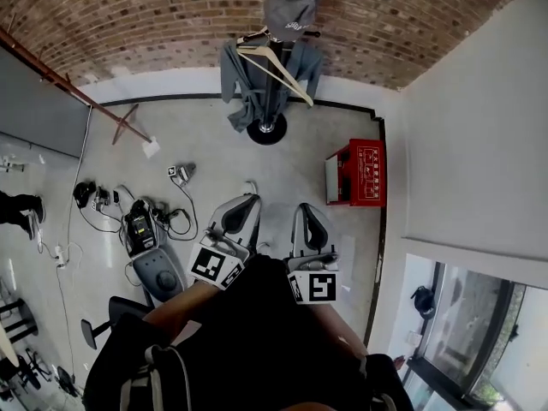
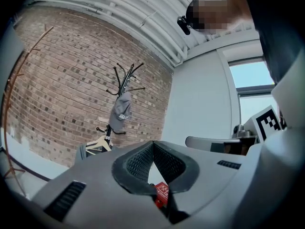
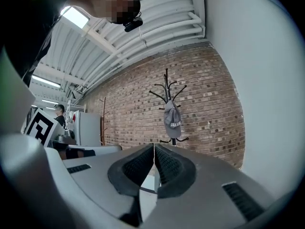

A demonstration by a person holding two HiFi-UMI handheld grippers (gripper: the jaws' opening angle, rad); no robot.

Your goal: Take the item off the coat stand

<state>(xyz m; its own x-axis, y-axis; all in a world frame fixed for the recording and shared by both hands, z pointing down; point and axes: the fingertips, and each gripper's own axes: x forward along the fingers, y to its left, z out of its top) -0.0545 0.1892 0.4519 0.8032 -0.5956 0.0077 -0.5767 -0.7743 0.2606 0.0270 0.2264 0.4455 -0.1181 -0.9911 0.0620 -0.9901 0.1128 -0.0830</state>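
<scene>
Both grippers level, facing coat stand (image 1: 272,75): left gripper (image 1: 235,215) and right gripper (image 1: 310,226) jaws closed, empty. Grey cap (image 3: 172,119) hangs on it.

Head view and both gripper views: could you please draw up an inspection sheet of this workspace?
Surface: pale floor.
Job's things: grey cap hangs atop the coat stand; wooden hanger and grey garment lower down.
Clutter: red crate by the white wall; black devices on the floor.
Grippers: left claw and right claw both shut, empty, apart from the stand.
Cables: black leads tangled among the devices.
Surroundings: brick wall behind the stand; window at the right.
</scene>
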